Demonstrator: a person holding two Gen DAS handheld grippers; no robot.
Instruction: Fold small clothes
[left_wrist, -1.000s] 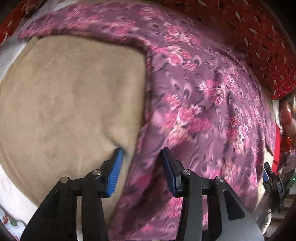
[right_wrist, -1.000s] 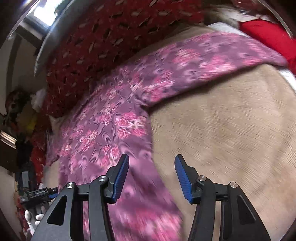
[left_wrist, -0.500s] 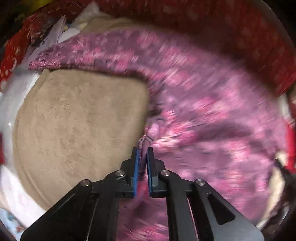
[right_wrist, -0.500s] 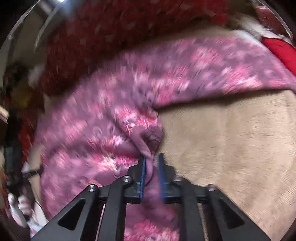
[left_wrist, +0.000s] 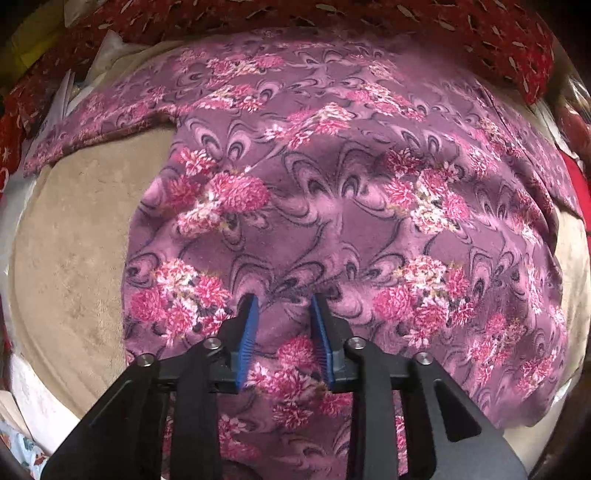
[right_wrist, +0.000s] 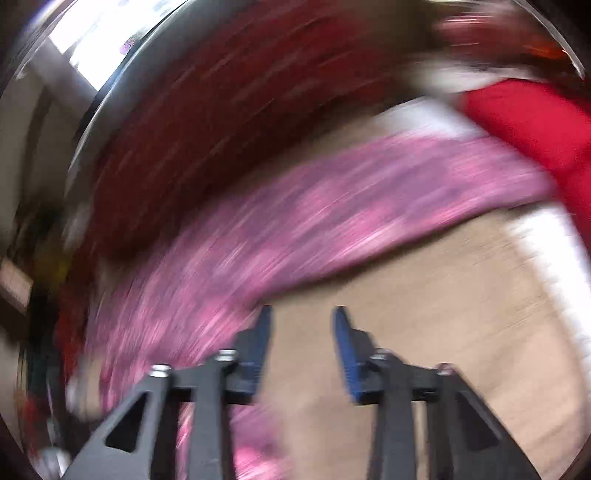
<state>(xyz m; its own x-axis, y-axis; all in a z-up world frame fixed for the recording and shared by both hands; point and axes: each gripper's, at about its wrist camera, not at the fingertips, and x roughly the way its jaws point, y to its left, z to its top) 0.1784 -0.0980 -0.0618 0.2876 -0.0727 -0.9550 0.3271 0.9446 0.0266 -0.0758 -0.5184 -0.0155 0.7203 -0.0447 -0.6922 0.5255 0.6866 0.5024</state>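
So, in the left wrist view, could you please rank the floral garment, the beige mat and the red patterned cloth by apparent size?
1. Floral garment
2. Beige mat, partly covered
3. Red patterned cloth, cropped, so uncertain

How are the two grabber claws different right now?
The left gripper hangs over the purple flowery garment; the right gripper is over the bare tan blanket. The left view is sharp, the right view blurry. Both are open and hold nothing.
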